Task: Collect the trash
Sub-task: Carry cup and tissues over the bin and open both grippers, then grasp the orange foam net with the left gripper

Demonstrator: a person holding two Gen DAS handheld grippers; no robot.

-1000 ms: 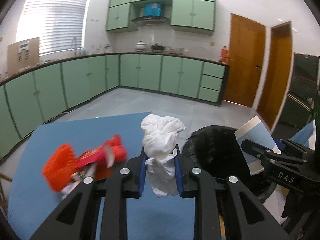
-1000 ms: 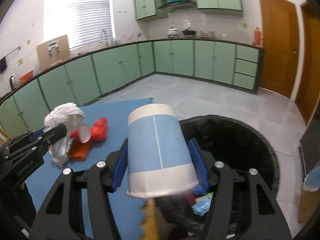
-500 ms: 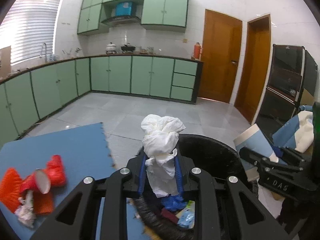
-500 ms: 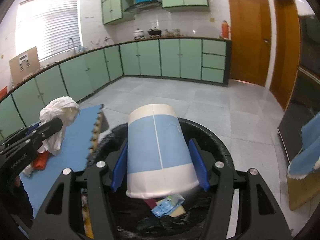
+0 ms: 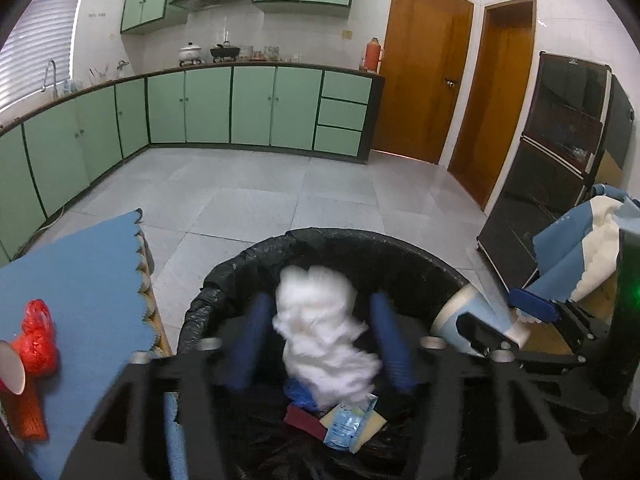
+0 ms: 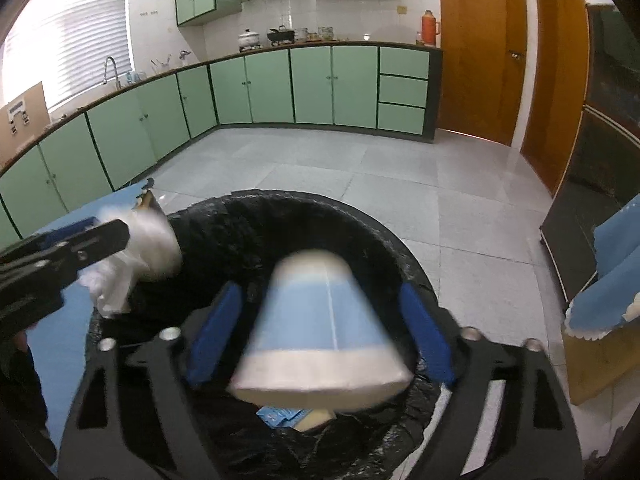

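The left gripper [image 5: 320, 344] hung over the black-lined bin [image 5: 400, 248] with its blue pads [image 5: 248, 344] spread wide, gaps showing on both sides of the crumpled white tissue [image 5: 320, 332] between them. The tissue was blurred and touched neither pad; it sat above the bin's opening. Below it, inside the bin, lay a light-blue packet [image 5: 350, 424], a dark red piece [image 5: 304, 420] and a bit of blue plastic [image 5: 298, 392].

The right gripper [image 6: 320, 336] was likewise spread, its blue pads [image 6: 214, 332] standing clear of the blue-and-white paper cup [image 6: 320, 332]. The cup was blurred, its wide mouth toward the camera, over the bin [image 6: 280, 208].

From the right wrist view, the left gripper [image 6: 100, 240] reached in from the left with the tissue [image 6: 140, 256] at its tip, over the bin's rim.

To the left of the bin, the blue mat [image 5: 80, 280] carried red plastic trash [image 5: 38, 336] and an orange piece [image 5: 24, 412]. Farther off stretched the grey tiled floor [image 5: 280, 192], then green cabinets [image 5: 252, 108] and two wooden doors [image 5: 424, 72].
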